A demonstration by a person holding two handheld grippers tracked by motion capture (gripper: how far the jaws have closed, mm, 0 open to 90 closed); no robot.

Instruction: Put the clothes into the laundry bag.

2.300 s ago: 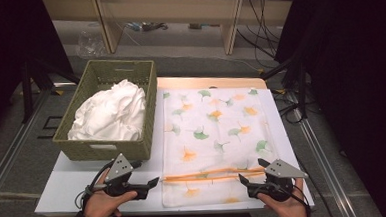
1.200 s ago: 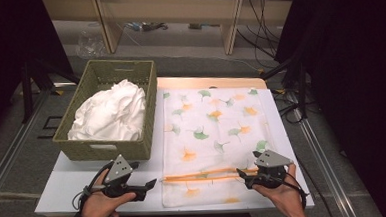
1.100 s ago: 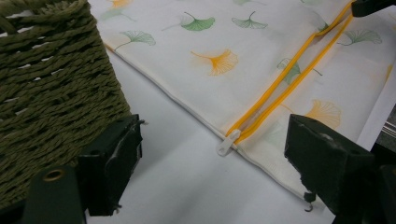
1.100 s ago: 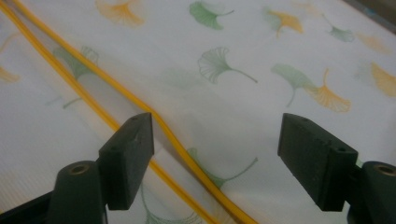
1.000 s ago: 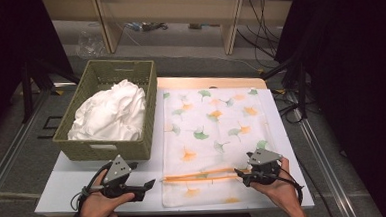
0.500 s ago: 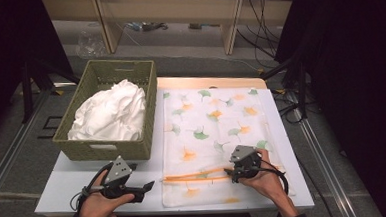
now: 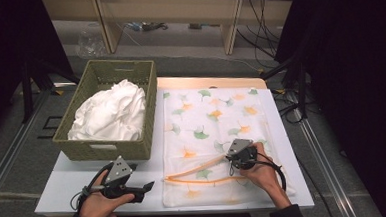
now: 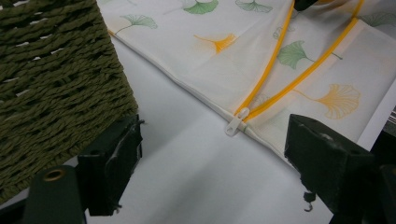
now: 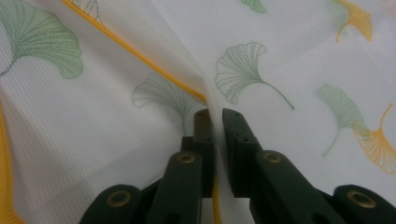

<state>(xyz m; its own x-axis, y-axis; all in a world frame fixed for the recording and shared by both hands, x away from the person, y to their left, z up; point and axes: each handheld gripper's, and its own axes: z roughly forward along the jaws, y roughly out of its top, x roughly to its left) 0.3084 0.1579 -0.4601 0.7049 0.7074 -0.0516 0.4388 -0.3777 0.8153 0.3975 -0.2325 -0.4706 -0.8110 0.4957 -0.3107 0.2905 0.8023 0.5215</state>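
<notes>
The right gripper (image 9: 215, 114) is clenched on the bag's (image 7: 201, 118) upper zipper lip (lifting it), left gripper (image 7: 144, 186) released near the basket (image 7: 105, 149); next, likely stuffing the laundry (image 7: 108, 110) in.

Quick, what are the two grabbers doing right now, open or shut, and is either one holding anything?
Left gripper: open, holding nothing, on the table beside the basket.
Right gripper: shut on the upper zipper edge of the leaf-print bag.

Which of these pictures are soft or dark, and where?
High view: the table is evenly lit and the surroundings are dark. Left gripper view: sharp on the zipper pull, nearer black jaws slightly soft. Right gripper view: the laundry bag blurs toward the edges.
</notes>
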